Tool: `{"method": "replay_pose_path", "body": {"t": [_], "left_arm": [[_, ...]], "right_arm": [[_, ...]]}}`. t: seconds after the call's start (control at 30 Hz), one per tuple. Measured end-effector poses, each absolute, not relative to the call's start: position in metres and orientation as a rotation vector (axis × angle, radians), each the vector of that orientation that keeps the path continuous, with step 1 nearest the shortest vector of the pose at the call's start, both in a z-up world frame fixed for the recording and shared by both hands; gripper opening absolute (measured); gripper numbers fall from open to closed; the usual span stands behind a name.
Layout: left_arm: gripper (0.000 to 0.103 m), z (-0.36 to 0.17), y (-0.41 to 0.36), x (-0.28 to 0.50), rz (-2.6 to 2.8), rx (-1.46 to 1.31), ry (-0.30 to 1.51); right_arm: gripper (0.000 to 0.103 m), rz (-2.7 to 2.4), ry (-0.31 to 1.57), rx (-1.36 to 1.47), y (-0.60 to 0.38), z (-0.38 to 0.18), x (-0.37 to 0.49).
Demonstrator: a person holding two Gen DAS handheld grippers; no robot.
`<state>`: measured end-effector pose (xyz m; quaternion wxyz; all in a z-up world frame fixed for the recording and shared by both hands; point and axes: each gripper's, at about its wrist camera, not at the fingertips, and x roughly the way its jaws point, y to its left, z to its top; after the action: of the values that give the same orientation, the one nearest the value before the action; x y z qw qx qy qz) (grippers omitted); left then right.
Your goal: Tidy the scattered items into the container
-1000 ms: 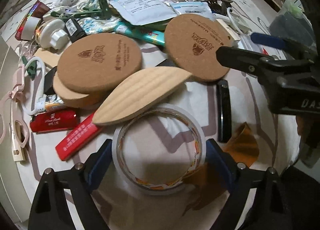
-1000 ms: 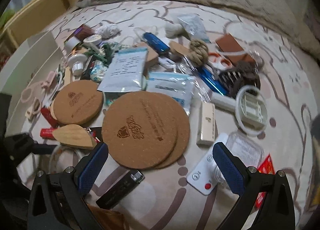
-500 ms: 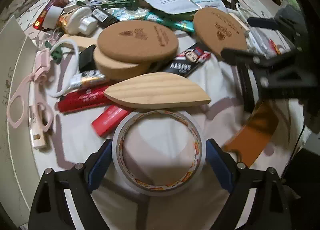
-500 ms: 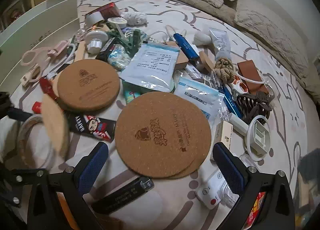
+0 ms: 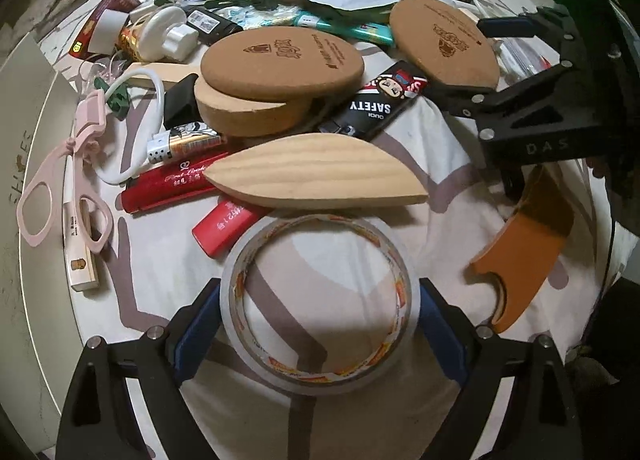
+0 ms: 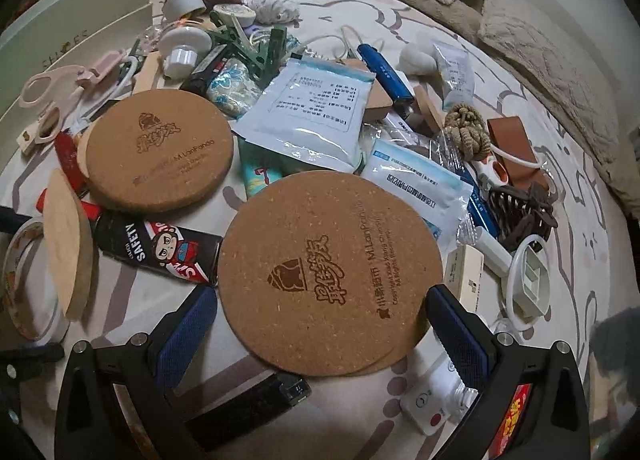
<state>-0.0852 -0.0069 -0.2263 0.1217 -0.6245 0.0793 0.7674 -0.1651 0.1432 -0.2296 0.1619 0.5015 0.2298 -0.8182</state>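
Cluttered bedspread (image 5: 448, 164): wooden leaf (image 5: 316, 174) beyond tape roll (image 5: 320, 300), cork coasters (image 6: 332, 280) around.

Tape roll (image 5: 319, 306) between the left gripper's (image 5: 319, 324) fingers (image 5: 198, 330), touching both. Wood leaf (image 5: 316, 172) just behind the tape roll, its edge lying over the roll's far rim. Red lighter (image 5: 226, 226) under the leaf, left of the roll. Two cork mats (image 5: 280, 60) stacked behind the leaf. Scissors (image 5: 66, 188) far left, near the box (image 5: 24, 140). Safety pack (image 6: 156, 252) between the stacked mats and the big cork mat (image 6: 330, 280). Big mat between the right gripper's (image 6: 322, 326) fingers (image 6: 188, 334), on another mat. Black lighter (image 6: 244, 404) in front of it. Paper pouch (image 6: 316, 116) behind the big mat. Rope knot (image 6: 468, 132) to the right of the pouch.
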Motion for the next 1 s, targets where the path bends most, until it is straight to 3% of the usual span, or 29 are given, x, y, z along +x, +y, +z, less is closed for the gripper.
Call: {"method": "replay_pose_path", "body": {"t": [0.2, 0.27, 0.43, 0.67, 1.0], "left_arm": [[0.096, -0.227, -0.016, -0.089, 2.234, -1.844, 0.179], [0.099, -0.228, -0.019, -0.09, 2.237, -1.859, 0.163], [0.099, -0.228, -0.026, -0.092, 2.241, -1.876, 0.142], [0.091, -0.225, -0.034, -0.092, 2.252, -1.859, 0.151], [0.09, -0.216, -0.058, -0.09, 2.257, -1.845, 0.107]], "right_arm": [[0.103, -2.357, 0.668, 1.471, 0.143, -0.225, -0.167], [0.096, -2.35, 0.647, 1.476, 0.144, -0.224, -0.167], [0.096, -2.379, 0.655, 1.433, 0.145, -0.215, -0.162], [0.096, -2.407, 0.584, 1.361, 0.148, -0.191, -0.158], [0.095, -2.392, 0.614, 1.33, 0.149, -0.188, -0.151]]}}
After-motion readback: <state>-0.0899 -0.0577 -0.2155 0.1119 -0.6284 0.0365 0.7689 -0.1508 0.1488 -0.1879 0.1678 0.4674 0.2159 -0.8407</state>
